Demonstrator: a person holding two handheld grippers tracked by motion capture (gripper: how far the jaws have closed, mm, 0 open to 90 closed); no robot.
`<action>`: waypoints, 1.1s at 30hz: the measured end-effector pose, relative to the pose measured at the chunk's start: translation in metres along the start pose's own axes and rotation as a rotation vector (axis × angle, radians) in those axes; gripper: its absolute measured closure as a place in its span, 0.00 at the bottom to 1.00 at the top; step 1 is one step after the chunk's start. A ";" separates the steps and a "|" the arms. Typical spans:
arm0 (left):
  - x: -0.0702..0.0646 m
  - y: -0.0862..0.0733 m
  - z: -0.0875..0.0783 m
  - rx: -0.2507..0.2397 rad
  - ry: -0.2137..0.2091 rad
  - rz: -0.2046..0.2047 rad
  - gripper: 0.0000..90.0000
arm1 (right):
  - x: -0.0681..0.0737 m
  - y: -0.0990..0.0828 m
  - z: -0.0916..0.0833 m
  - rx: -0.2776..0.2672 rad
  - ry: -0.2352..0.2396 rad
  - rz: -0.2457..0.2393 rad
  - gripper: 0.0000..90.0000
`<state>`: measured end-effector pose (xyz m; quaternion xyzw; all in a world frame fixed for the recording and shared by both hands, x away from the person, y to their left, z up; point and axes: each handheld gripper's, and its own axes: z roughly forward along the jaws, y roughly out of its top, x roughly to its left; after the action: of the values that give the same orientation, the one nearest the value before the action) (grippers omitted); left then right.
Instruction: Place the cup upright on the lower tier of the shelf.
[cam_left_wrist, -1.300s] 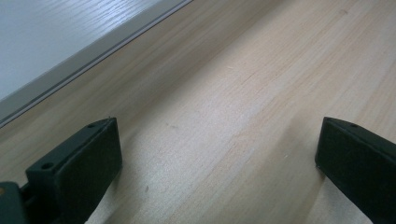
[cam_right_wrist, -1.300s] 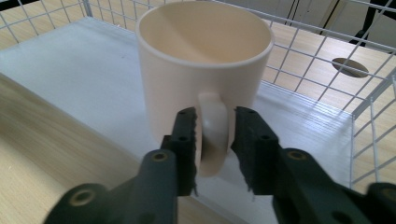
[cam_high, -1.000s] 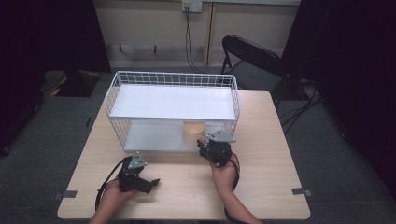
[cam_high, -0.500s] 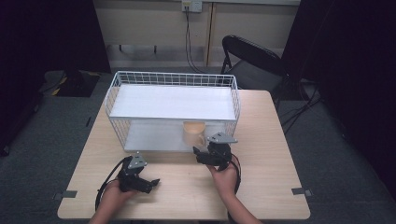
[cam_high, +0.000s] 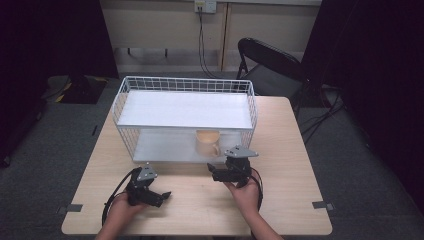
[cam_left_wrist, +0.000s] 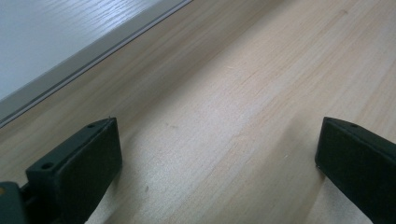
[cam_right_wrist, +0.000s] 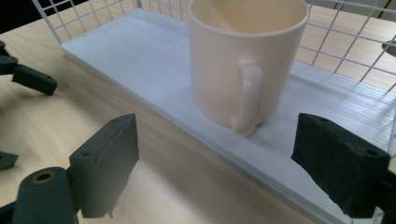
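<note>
Item: cream mug (cam_right_wrist: 243, 60), standing upright on the lower white shelf (cam_right_wrist: 154, 70) of a white wire rack (cam_high: 186, 116), at the near edge of that shelf and toward its right end; handle (cam_right_wrist: 247, 100) turned to the near side, facing the right gripper. In the high view the mug (cam_high: 207, 142) shows under the rack's upper white shelf (cam_high: 185, 109). Right gripper (cam_high: 216, 172): held in the person's right hand (cam_high: 245, 195), just near of the rack and pointing left and slightly far; its jaws have just been opening and now stand wide, with nothing between them and the mug a little beyond, untouched. In the right gripper view the two black pads (cam_right_wrist: 109, 161) flank the mug's base from the near side, apart from it. Left gripper (cam_high: 162, 197): held in the left hand (cam_high: 120, 212) at the near left of the wooden table (cam_high: 290, 150), low over the tabletop, well apart from the rack; jaws wide, only bare wood (cam_left_wrist: 233, 107) between them, the shelf's edge (cam_left_wrist: 70, 70) showing at the far left of its view. Also present: black folding chair (cam_high: 267, 65) beyond the table's far right corner.
</note>
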<state>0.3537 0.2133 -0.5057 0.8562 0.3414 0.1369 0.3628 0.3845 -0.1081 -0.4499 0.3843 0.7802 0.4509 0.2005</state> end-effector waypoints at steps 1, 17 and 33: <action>0.000 0.000 0.000 0.000 0.000 0.000 0.00 | 0.000 0.000 0.000 0.000 0.000 0.000 0.15; 0.000 0.000 0.000 0.000 0.000 0.000 0.00 | -0.002 -0.015 -0.020 0.026 0.078 -0.044 0.15; 0.000 0.000 0.000 0.000 0.000 0.000 0.00 | -0.004 -0.023 -0.035 0.038 0.122 -0.069 0.15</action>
<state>0.3537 0.2132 -0.5057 0.8561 0.3416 0.1369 0.3630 0.3547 -0.1373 -0.4520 0.3325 0.8123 0.4514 0.1607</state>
